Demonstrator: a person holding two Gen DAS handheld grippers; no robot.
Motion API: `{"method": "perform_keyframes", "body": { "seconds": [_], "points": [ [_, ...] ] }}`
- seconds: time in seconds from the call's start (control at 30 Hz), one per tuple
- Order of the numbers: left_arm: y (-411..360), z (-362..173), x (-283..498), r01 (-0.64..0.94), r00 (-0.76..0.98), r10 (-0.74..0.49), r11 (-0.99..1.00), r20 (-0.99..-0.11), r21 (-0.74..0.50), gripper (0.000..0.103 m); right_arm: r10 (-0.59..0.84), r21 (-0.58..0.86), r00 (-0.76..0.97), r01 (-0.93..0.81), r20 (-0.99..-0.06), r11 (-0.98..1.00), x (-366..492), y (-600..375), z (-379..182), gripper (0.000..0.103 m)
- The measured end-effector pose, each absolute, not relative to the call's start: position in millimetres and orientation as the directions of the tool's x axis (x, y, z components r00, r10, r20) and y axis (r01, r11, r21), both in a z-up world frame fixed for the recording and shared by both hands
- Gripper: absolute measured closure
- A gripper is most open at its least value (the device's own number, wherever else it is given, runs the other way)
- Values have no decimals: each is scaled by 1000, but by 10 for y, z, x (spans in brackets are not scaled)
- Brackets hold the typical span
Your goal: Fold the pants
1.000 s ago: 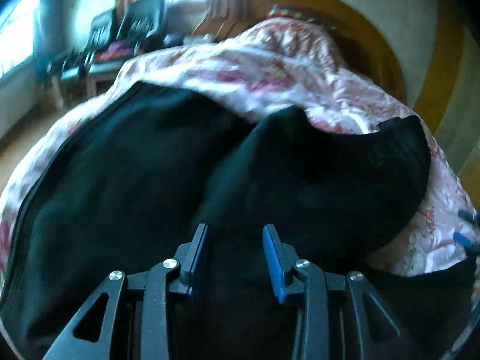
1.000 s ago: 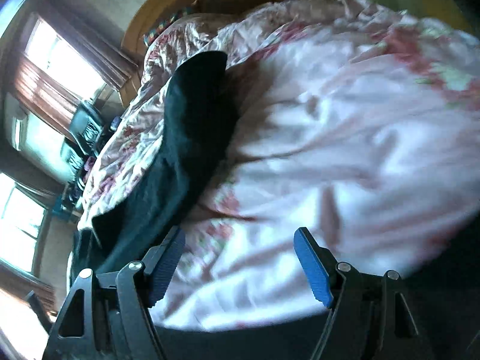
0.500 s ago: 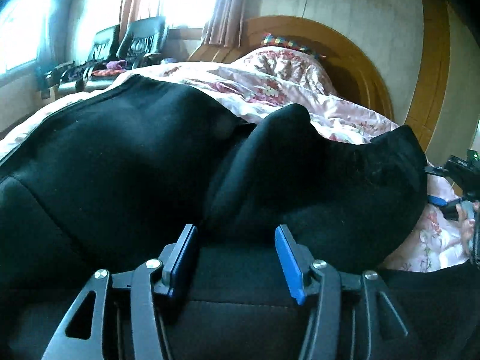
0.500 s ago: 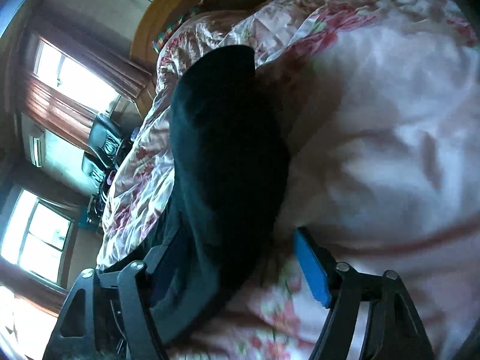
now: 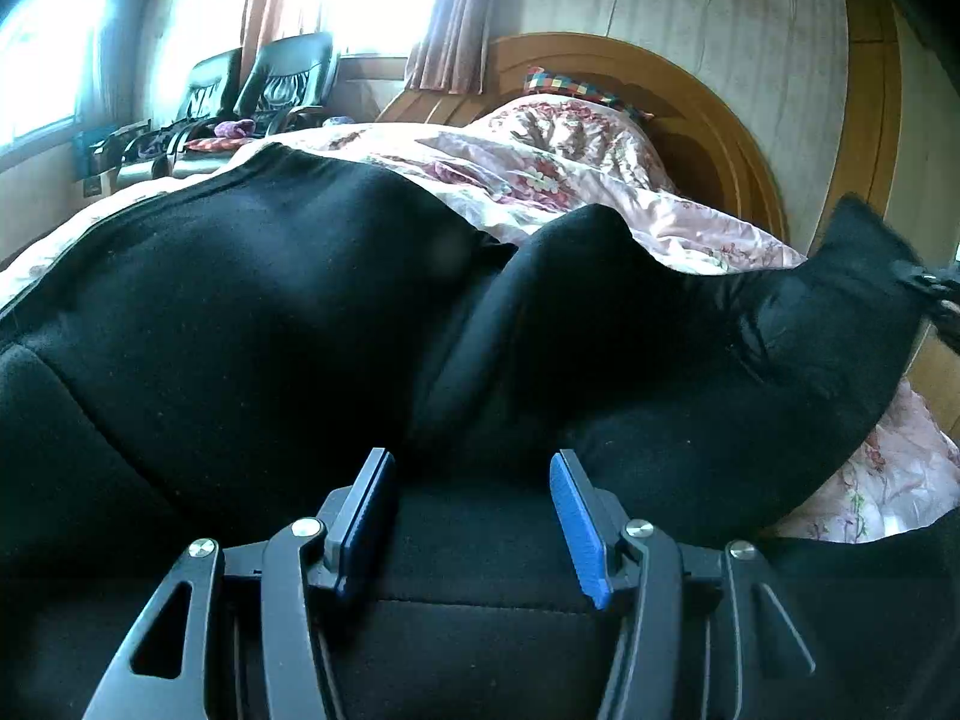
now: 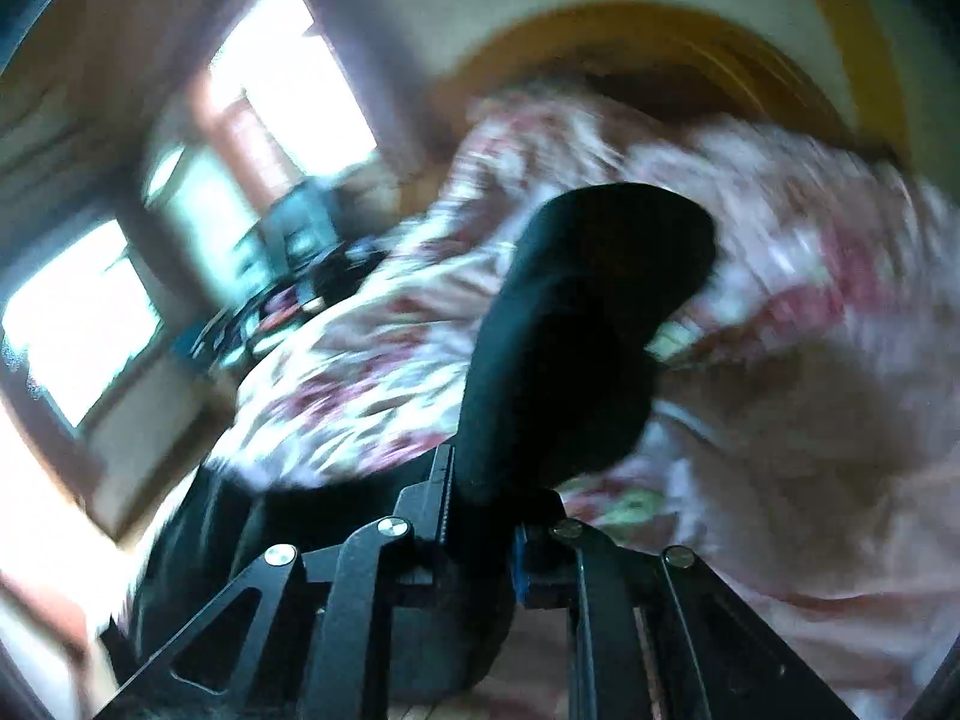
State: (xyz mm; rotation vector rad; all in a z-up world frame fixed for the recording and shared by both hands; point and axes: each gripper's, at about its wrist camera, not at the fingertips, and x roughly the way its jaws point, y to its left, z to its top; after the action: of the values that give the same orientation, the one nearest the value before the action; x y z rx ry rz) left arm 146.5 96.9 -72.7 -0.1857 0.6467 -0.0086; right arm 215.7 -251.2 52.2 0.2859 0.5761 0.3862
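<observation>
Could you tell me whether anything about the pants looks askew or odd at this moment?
Yes. The pants lie bunched on the quilt, with a deep crease mid-fabric. The right gripper is shut on one raised corner, while the left gripper sits open over the fabric.

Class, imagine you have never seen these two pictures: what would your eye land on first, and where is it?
The black pants fill most of the left wrist view, spread over a pink flowered quilt. The left gripper stands open at the bottom edge, fabric between its blue fingers. In the blurred right wrist view, the right gripper is clamped on a raised corner of the pants.
</observation>
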Motion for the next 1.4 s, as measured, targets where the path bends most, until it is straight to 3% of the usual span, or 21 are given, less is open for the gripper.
{"method": "perform_keyframes", "body": {
  "seconds": [0.1, 0.17, 0.2, 0.23, 0.4, 0.5, 0.67, 0.77, 0.8, 0.87, 0.97, 1.0, 1.07, 1.13, 1.2, 1.27, 1.37, 1.4],
  "points": [
    [968, -728, 1466, -50, 798, -65, 984, -599, -173, 49, 448, 382, 752, -279, -484, 881, 1961, -2448, 412, 83],
    [969, -728, 1466, -50, 798, -65, 984, -599, -173, 49, 487, 493, 732, -237, -476, 837, 1974, -2604, 218, 66],
    [970, -729, 1466, -50, 799, -65, 983, -598, -174, 49, 492, 565, 743, -187, -453, 804, 2029, -2712, 107, 46],
    [970, -729, 1466, -50, 799, -65, 983, -598, -174, 49, 489, 620, 760, -147, -428, 771, 2088, -2802, 20, 38],
    [976, -729, 1453, -51, 799, -63, 984, -598, -172, 49, 492, 832, 815, -23, -306, 554, 2531, -3207, -279, 39],
    [973, -725, 1435, -53, 802, -58, 984, -594, -168, 49, 460, 849, 827, 39, -324, 527, 2733, -3320, -259, 40],
    [971, -722, 1437, -50, 807, -58, 985, -588, -166, 48, 411, 823, 837, 79, -361, 562, 2733, -3652, -29, 55],
    [953, -713, 1418, -47, 811, -56, 986, -583, -160, 48, 395, 786, 840, 61, -373, 615, 2629, -3733, 150, 69],
    [952, -713, 1418, -49, 810, -53, 986, -584, -157, 48, 368, 732, 844, 43, -391, 679, 2563, -3670, 265, 83],
    [952, -714, 1414, -52, 809, -50, 986, -585, -156, 48, 326, 593, 850, -20, -414, 805, 2414, -3464, 517, 86],
    [963, -716, 1407, -52, 808, -52, 986, -587, -159, 48, 191, 238, 865, -86, -464, 968, 2088, -2973, 840, 86],
    [958, -716, 1407, -54, 808, -48, 986, -587, -155, 48, 74, 40, 861, -63, -503, 997, 1938, -2716, 890, 86],
    [936, -710, 1411, -59, 804, -34, 989, -593, -137, 48, -75, -84, 789, 30, -609, 996, 1899, -2582, 774, 86],
    [891, -685, 1424, -72, 791, -9, 992, -612, -107, 48, -169, -122, 647, 118, -743, 986, 1897, -2605, 482, 85],
    [828, -609, 1415, -80, 774, 15, 994, -633, -75, 49, -184, -163, 611, 91, -770, 982, 1839, -2562, 244, 81],
    [797, -480, 1325, -75, 776, 1, 993, -631, -90, 50, -100, -153, 607, -36, -788, 988, 1696, -2453, 50, 71],
    [751, -339, 1148, -32, 793, -58, 990, -606, -136, 49, 71, 57, 626, -42, -777, 997, 1433, -2673, 25, 63],
    [709, -303, 1078, -17, 799, -61, 992, -598, -125, 49, 123, 138, 648, -28, -751, 990, 1362, -2793, 53, 49]
  ]
}}
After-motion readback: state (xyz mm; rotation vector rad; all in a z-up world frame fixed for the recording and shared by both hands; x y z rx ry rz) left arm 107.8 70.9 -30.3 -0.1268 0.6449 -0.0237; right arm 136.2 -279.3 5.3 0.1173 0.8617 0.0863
